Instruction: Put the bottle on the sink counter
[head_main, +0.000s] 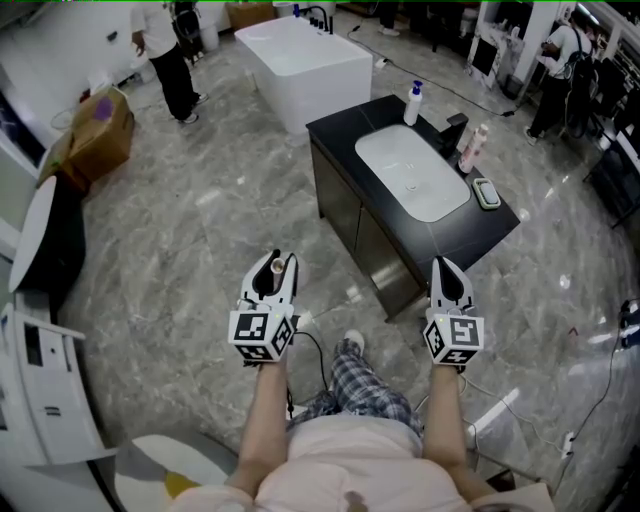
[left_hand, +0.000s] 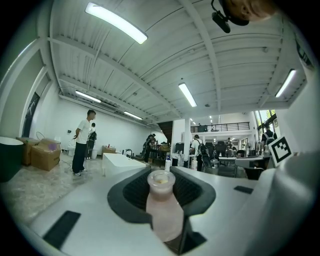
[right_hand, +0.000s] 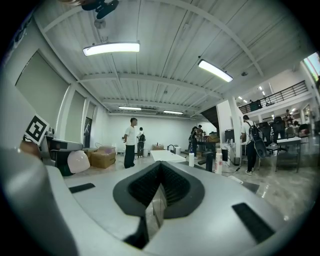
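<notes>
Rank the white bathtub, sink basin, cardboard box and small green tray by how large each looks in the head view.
1. bathtub
2. sink basin
3. cardboard box
4. green tray
The bathtub and box stand farther off, so they may look smaller than they are.

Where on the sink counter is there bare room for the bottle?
Bare: the counter corner between the white pump bottle and the basin, and the front strip beside the basin. Crowded: the back edge, with tap, pink bottle and soap dish.

Left gripper (head_main: 275, 265) jaws clamped on bottle (left_hand: 163, 215); right gripper (head_main: 446, 266) jaws together; both forearms extended forward.
</notes>
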